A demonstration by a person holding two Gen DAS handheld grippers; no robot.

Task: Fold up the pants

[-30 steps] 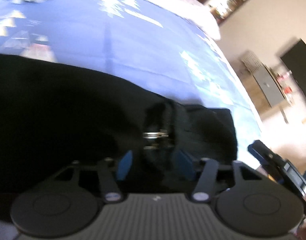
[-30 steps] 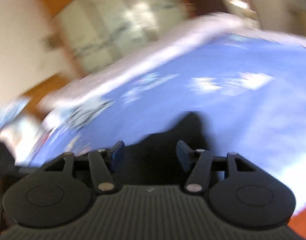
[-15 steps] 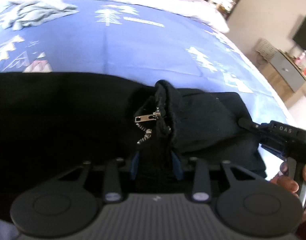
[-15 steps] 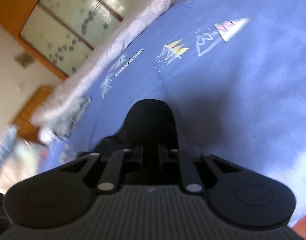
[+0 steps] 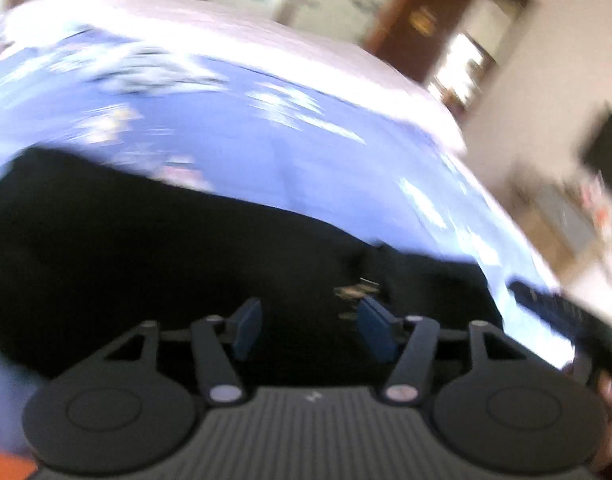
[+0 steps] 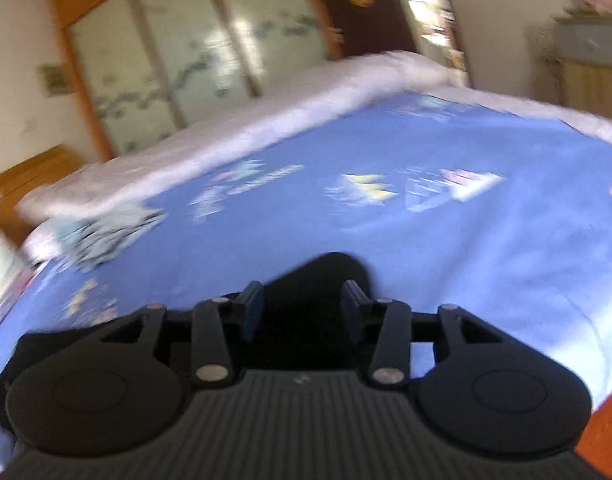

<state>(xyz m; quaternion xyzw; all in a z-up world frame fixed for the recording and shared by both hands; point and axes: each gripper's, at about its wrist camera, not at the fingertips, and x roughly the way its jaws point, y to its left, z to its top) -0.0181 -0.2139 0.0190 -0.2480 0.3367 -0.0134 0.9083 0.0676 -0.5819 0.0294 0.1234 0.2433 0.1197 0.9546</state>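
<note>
Both grippers (image 5: 312,330) (image 6: 302,312) just released, jaws apart; black pants (image 5: 146,248) stretch leftward across the bedspread (image 5: 306,160).

A: What colours do I see on my feeds?

B: Black pants (image 5: 178,248) on a blue bedspread (image 6: 486,240) printed with white and yellow figures; white border.

A: My jaw pads (image 5: 248,330)?

B: Blue, on black linkage.

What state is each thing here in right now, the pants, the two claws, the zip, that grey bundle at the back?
black pants: lying flat on the blue bedspread, held by neither claw.
zipper: blurred; cannot tell whether done up.
left claw: open, jaws just opened, cloth below them ungripped.
right claw: open, jaws just opened, pants edge loose between them.
grey garment: crumpled, lying apart.
</note>
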